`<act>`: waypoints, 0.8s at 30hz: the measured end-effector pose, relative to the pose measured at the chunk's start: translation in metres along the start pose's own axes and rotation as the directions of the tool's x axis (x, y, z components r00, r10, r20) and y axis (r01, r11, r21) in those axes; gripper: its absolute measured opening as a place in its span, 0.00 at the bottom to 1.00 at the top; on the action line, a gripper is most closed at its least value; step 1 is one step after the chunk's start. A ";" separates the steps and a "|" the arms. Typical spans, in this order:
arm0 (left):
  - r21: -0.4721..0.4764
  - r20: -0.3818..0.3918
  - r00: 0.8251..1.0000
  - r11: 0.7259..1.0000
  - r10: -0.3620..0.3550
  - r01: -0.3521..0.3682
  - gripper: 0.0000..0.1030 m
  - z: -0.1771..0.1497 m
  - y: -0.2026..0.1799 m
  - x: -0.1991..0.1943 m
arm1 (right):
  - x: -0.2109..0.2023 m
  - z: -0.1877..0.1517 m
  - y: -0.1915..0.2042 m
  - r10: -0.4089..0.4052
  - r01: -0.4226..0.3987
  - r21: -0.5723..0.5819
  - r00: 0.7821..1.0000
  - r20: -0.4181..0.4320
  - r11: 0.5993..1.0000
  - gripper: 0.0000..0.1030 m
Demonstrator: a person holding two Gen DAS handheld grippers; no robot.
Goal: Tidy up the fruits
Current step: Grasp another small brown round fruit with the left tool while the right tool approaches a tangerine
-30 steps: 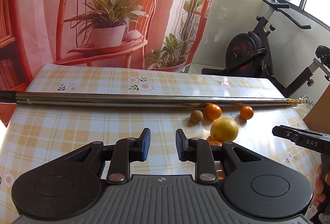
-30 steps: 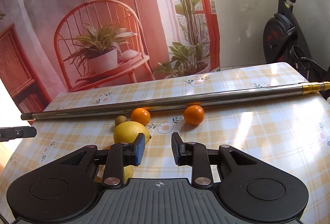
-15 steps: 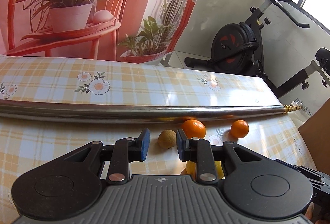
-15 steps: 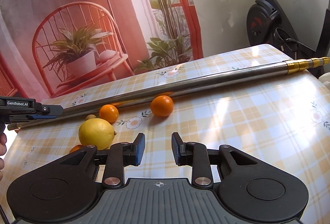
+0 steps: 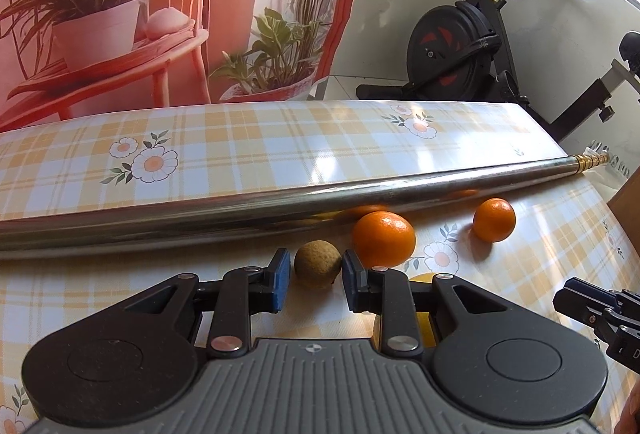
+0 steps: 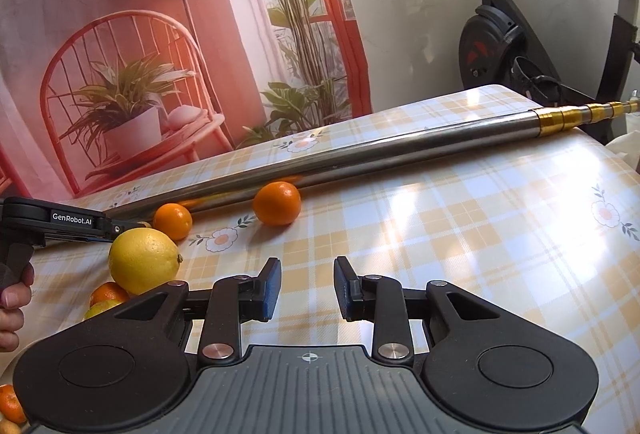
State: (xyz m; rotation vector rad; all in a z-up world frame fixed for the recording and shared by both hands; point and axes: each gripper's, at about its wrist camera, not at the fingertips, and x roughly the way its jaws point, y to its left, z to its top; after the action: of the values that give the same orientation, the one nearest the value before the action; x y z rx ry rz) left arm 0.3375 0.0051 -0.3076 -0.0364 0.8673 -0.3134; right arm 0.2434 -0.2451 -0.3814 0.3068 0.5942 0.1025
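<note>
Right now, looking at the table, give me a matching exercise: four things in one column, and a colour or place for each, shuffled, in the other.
Things:
1. lemon
2. metal pole
3. exercise bike
4. small round fruit

Colour or place:
A. brown
B. on the floor beyond the table
C. silver with a gold tip
D. yellow

Pairs: 1-D, 2-C, 3-B, 4-A
</note>
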 end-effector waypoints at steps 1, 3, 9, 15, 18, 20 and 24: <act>-0.002 -0.001 1.000 1.000 -0.001 0.001 0.29 0.000 0.000 0.001 | 0.000 0.000 0.000 0.002 -0.002 -0.002 1.000 0.000 1.000 0.27; -0.004 -0.008 1.000 1.000 -0.007 0.007 0.29 0.001 0.000 0.004 | 0.000 0.000 0.001 0.005 -0.005 -0.004 1.000 0.000 1.000 0.27; 0.011 -0.003 1.000 1.000 0.016 -0.016 0.26 -0.004 -0.001 -0.002 | 0.001 0.000 0.001 0.002 -0.002 -0.008 1.000 0.002 1.000 0.28; -0.066 0.049 0.993 0.992 0.107 -0.104 0.26 -0.013 0.010 -0.045 | 0.004 0.004 0.001 -0.011 0.013 -0.034 0.998 0.056 0.999 0.30; -0.171 0.061 0.983 0.972 0.172 -0.160 0.26 -0.024 0.024 -0.070 | 0.008 0.007 0.000 -0.041 0.044 -0.033 0.993 0.112 0.998 0.30; -0.208 0.085 0.971 0.957 0.223 -0.202 0.26 -0.033 0.030 -0.088 | 0.013 0.009 -0.003 -0.037 0.040 -0.017 0.990 0.133 0.999 0.30; -0.310 0.109 0.952 0.920 0.286 -0.241 0.26 -0.049 0.040 -0.117 | 0.028 0.016 0.001 -0.020 0.028 -0.053 0.989 0.149 0.998 0.30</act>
State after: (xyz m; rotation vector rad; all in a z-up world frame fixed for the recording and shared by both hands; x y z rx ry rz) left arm 0.2398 0.0817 -0.2584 -0.2154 0.7495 0.0744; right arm 0.2754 -0.2431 -0.3836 0.2518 0.4466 0.0719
